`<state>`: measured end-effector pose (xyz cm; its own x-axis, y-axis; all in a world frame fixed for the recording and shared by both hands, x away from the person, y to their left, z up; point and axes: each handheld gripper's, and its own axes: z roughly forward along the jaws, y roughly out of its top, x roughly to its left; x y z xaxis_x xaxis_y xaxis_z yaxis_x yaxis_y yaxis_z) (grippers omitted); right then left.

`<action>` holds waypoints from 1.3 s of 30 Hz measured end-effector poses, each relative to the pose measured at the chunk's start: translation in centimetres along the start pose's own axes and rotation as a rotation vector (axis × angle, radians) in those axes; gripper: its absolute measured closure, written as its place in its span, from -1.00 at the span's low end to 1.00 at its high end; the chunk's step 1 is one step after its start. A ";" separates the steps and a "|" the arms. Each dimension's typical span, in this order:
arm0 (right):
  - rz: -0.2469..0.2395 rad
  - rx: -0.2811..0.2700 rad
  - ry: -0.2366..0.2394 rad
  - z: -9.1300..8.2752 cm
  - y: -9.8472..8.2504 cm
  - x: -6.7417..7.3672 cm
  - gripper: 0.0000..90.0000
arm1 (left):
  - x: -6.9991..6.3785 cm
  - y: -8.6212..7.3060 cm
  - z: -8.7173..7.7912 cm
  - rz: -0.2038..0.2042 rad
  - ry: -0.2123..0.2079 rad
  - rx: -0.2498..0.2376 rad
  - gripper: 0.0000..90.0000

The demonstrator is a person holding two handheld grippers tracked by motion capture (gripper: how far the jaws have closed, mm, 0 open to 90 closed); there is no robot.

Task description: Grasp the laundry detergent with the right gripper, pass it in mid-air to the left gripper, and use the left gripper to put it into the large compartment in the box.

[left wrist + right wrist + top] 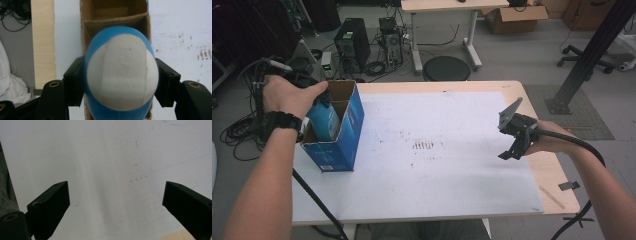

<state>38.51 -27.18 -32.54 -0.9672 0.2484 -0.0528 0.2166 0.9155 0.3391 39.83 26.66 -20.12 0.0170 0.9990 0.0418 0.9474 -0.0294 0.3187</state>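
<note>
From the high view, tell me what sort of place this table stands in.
Probably a lab or workshop, not a home. A desktop computer tower sits on the floor amid tangled cables, a cardboard box lies under another desk, and an office chair base stands nearby.

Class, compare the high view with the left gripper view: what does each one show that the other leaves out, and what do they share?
High view alone: the right gripper, open above the white sheet, and floor clutter beyond the table. Left gripper view alone: the white patch on the blue bottle and both pads pressing its sides. Shared: the bottle going into the divided blue box.
</note>
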 end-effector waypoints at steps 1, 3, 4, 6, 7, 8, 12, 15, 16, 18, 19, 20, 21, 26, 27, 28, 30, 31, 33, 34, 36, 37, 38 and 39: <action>0.000 0.000 0.000 0.0 0.0 0.0 -0.84 | 0.0 -0.1 0.4 0.000 0.001 0.005 -0.15; -0.003 0.001 0.002 0.0 0.0 0.0 -0.84 | -0.1 -0.3 1.3 0.003 -0.001 0.017 -0.15; -0.002 -0.001 -0.003 0.0 0.1 0.1 -0.84 | -0.1 -0.6 2.2 -0.001 -0.005 0.023 -0.15; -0.001 -0.005 -0.003 0.0 0.1 0.1 -0.84 | -0.1 -0.7 2.6 -0.005 -0.008 0.026 -0.15; -0.001 -0.008 -0.005 -0.1 0.1 0.1 -0.83 | -0.1 -0.9 3.0 -0.006 -0.011 0.029 -0.15; -0.001 -0.006 -0.005 -0.1 0.1 0.1 -0.83 | -0.2 -1.0 3.4 -0.008 -0.013 0.032 -0.15; -0.001 -0.003 -0.004 0.0 0.0 0.1 -0.83 | -0.3 -1.2 4.4 -0.004 -0.015 0.041 -0.15; 0.001 -0.009 -0.010 0.0 0.0 0.1 -0.83 | -0.5 -1.4 5.2 0.001 -0.009 0.049 -0.15; 0.003 -0.013 -0.009 0.0 0.0 0.1 -0.83 | -0.6 -1.4 5.4 0.004 -0.007 0.052 -0.15; 0.000 -0.009 -0.007 0.1 -0.1 0.1 -0.83 | -0.6 -1.5 5.7 0.003 -0.005 0.051 -0.15; -0.001 -0.007 -0.007 0.2 -0.1 0.1 -0.83 | -0.6 -1.6 5.9 0.002 -0.005 0.051 -0.15; -0.001 -0.005 -0.004 0.3 -0.1 0.2 -0.83 | -0.6 -1.6 6.1 0.006 -0.004 0.054 -0.15; -0.002 -0.004 -0.004 0.3 -0.2 0.2 -0.83 | -0.6 -1.7 6.2 0.008 -0.002 0.055 -0.15; 0.004 -0.009 -0.005 0.2 -0.4 0.2 -0.83 | -0.6 -2.0 6.9 0.010 -0.002 0.061 -0.15; 0.004 -0.009 -0.005 0.2 -0.4 0.2 -0.83 | -0.6 -2.0 7.0 0.013 -0.001 0.066 -0.15; 0.004 -0.009 -0.005 0.2 -0.4 0.2 -0.83 | -0.6 -2.0 7.1 0.016 0.000 0.069 -0.15; 0.004 -0.007 -0.003 0.2 -0.4 0.3 -0.83 | -0.6 -2.1 7.2 0.019 0.003 0.071 -0.15; 0.005 -0.007 -0.005 0.2 -0.5 0.3 -0.83 | -0.6 -2.1 7.3 0.018 0.003 0.066 -0.15; 0.008 -0.006 -0.004 0.2 -0.6 0.3 -0.83 | -0.6 -2.1 7.3 0.022 0.002 0.067 -0.15; 0.008 -0.006 -0.003 0.3 -0.6 0.3 -0.83 | -0.6 -2.1 7.2 0.022 0.002 0.067 -0.15; 0.007 -0.006 -0.001 0.3 -0.6 0.4 -0.83 | -0.6 -2.1 7.2 0.023 0.001 0.068 -0.16; 0.007 -0.006 -0.001 0.3 -0.6 0.4 -0.83 | -0.6 -2.2 7.3 0.025 0.001 0.069 -0.16; 0.007 -0.005 -0.001 0.3 -0.6 0.4 -0.83 | -0.6 -2.2 7.3 0.025 0.001 0.069 -0.16; 0.008 -0.005 0.000 0.4 -0.6 0.4 -0.83 | -0.6 -2.2 7.3 0.026 0.001 0.067 -0.16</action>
<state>38.03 -27.52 -33.12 -0.9655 0.2557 -0.0501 0.2237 0.9119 0.3440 40.09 26.40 -27.76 0.0411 0.9979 0.0499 0.9661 -0.0525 0.2529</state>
